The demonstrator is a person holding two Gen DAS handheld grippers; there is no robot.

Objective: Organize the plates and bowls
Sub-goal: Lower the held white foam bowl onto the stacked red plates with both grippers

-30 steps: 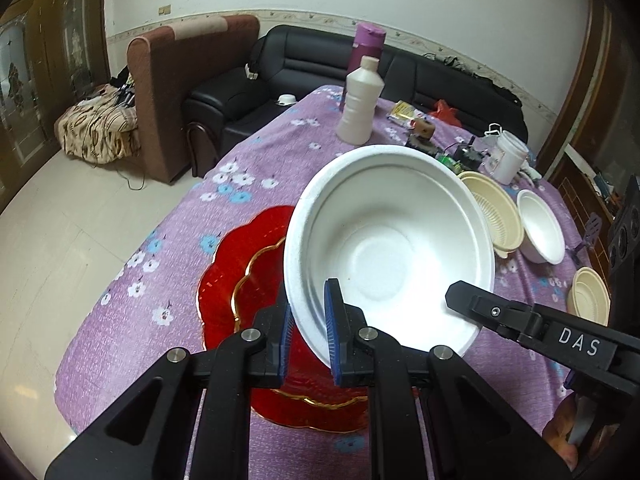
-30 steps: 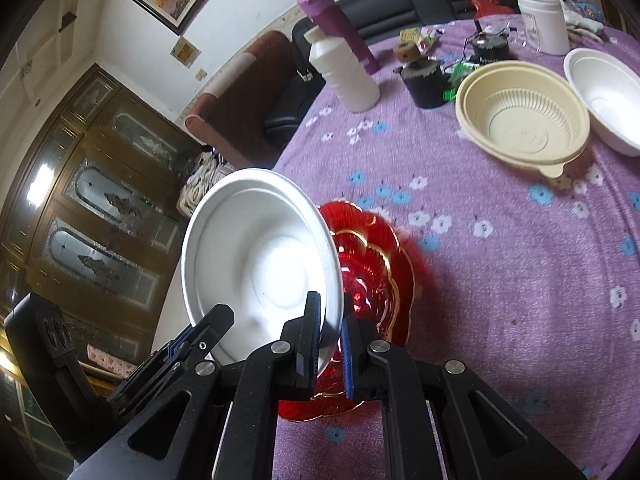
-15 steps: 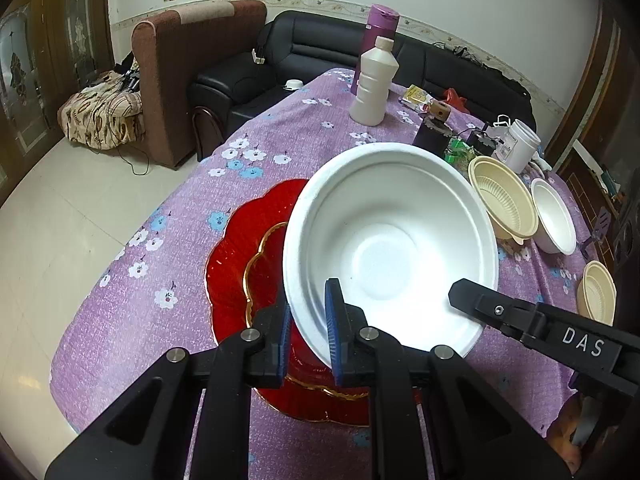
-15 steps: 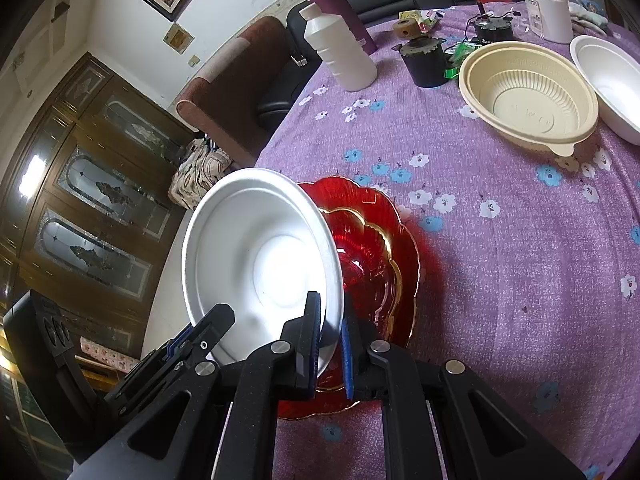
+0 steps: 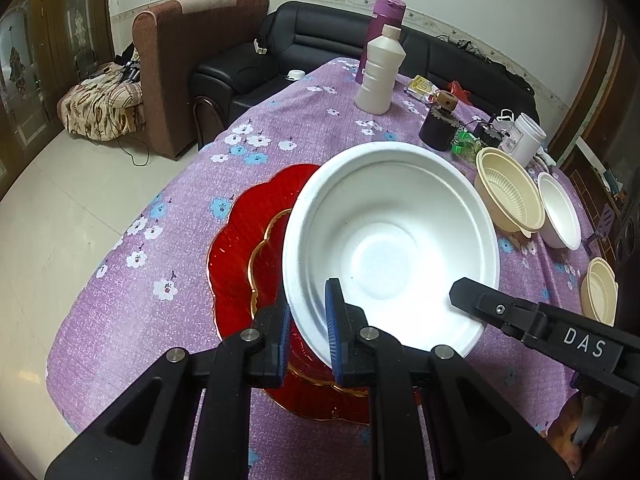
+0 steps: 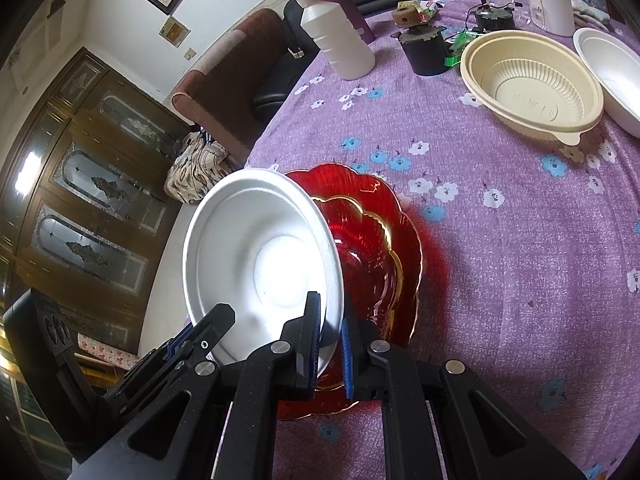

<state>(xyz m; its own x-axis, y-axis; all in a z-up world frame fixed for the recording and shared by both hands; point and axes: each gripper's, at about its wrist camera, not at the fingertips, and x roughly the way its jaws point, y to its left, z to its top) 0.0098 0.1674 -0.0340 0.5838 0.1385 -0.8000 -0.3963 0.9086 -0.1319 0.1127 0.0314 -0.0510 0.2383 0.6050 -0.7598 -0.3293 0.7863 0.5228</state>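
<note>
A large white foam bowl (image 5: 392,240) is held in the air by both grippers over a red scalloped glass plate (image 5: 240,248) on the purple flowered tablecloth. My left gripper (image 5: 308,328) is shut on the bowl's near-left rim. My right gripper (image 6: 330,340) is shut on the bowl's (image 6: 260,264) opposite rim; one of its fingers (image 5: 500,308) shows in the left wrist view. The red plate (image 6: 376,252) lies just under and behind the bowl. A cream plastic bowl (image 6: 528,84) and a smaller white bowl (image 6: 612,76) stand far right.
A white bottle (image 5: 378,76), a purple flask (image 5: 384,20), a black pot (image 5: 438,128), a white jar (image 5: 528,136) and small clutter stand at the table's far end. Another cream bowl (image 5: 600,292) sits at the right edge. Sofas stand beyond the table.
Both grippers have drawn back and up a little with the white bowl still held; more of the table and the red plate shows beyond it.
</note>
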